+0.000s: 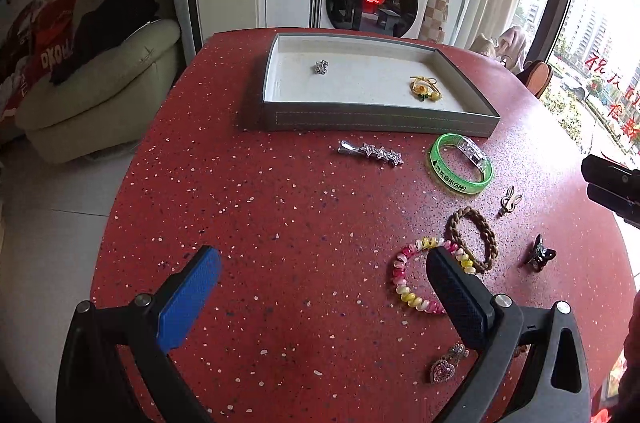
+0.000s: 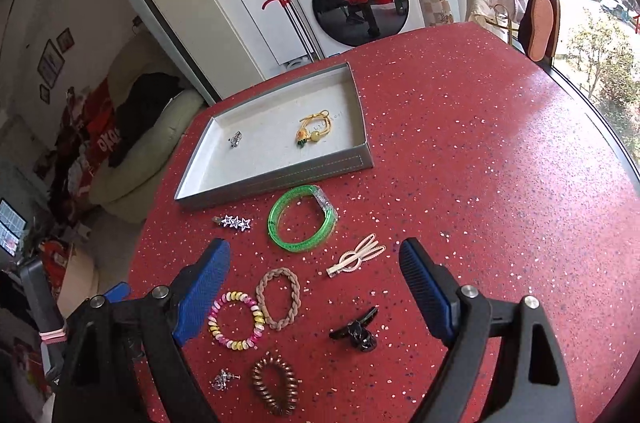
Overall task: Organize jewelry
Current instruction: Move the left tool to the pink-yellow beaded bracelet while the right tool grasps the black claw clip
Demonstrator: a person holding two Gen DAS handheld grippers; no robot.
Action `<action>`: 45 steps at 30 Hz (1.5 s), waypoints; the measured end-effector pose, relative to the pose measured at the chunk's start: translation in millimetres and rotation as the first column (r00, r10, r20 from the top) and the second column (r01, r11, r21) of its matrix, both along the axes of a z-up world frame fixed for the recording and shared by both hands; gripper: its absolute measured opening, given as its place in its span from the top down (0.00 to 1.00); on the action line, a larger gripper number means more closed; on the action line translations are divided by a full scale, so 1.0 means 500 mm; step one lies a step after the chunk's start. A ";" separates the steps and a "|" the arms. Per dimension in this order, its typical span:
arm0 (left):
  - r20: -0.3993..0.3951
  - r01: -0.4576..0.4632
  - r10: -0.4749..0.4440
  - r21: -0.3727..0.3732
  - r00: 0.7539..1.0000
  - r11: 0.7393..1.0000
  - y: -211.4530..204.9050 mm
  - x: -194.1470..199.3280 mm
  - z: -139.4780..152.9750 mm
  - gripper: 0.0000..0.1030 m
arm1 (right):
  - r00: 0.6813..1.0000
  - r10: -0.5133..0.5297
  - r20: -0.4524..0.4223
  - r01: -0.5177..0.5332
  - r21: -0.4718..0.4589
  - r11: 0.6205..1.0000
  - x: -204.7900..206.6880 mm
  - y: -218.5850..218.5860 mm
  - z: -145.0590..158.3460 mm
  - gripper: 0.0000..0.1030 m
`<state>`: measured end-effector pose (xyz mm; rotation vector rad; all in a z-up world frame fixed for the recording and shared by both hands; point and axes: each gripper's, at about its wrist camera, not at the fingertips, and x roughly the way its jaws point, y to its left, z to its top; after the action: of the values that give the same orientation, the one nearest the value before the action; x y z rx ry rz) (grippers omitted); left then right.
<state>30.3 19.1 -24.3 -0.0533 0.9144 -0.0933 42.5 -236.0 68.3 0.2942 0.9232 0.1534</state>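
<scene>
Red speckled table (image 2: 480, 151) fills both views, its rounded left edge dropping off to pale floor and its right edge running along a window. Toward the far edge sits a grey tray (image 2: 280, 173), long side parallel to the near edge, holding a small silver piece (image 2: 235, 139) and a yellow flower tie (image 2: 311, 131), well apart. Between tray and grippers lie a star hair clip (image 1: 372, 153), its long axis running left to right, a green bangle (image 2: 300, 223), a cream clip (image 2: 356, 259) pointing diagonally toward the far right, a braided tie (image 2: 278, 299) touching a pink-yellow coil tie (image 2: 236, 321), a black claw clip (image 2: 356, 333) and a brown coil tie (image 2: 275, 383). Bare surface stretches along the right side. Left gripper (image 1: 324, 275) is spread wide, holding nothing, over open surface left of the coil tie. Right gripper (image 2: 316, 275) is likewise spread, empty, above the loose pieces.
</scene>
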 end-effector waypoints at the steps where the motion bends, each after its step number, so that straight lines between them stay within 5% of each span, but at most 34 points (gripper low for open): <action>1: -0.005 0.003 -0.003 0.005 1.000 1.000 -0.004 -0.003 -0.006 0.00 | 1.000 0.002 -0.017 -0.002 -0.009 1.000 -0.008 -0.002 -0.010 0.14; 10: -0.039 0.025 -0.024 0.027 0.999 0.999 -0.027 0.000 -0.037 0.00 | 0.990 -0.032 -0.137 0.019 -0.097 0.995 -0.065 -0.009 -0.098 0.14; 31: -0.058 0.101 -0.096 0.101 0.994 0.990 -0.078 0.039 -0.064 0.00 | 0.983 -0.032 -0.179 -0.007 -0.213 0.977 -0.058 0.019 -0.138 0.14; 34: -0.079 0.118 -0.109 0.112 0.991 0.987 -0.088 0.045 -0.072 0.09 | 0.984 -0.024 -0.178 -0.018 -0.235 0.972 -0.049 0.028 -0.140 0.18; 45: -0.055 0.152 -0.146 0.137 0.988 0.979 -0.103 0.032 -0.072 0.17 | 0.987 0.003 -0.164 -0.062 -0.357 0.932 -0.046 0.065 -0.143 0.34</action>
<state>46.6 -32.6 -60.2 0.1457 0.9672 -0.1670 19.6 -203.6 -3.3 -0.0524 1.0963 -0.0128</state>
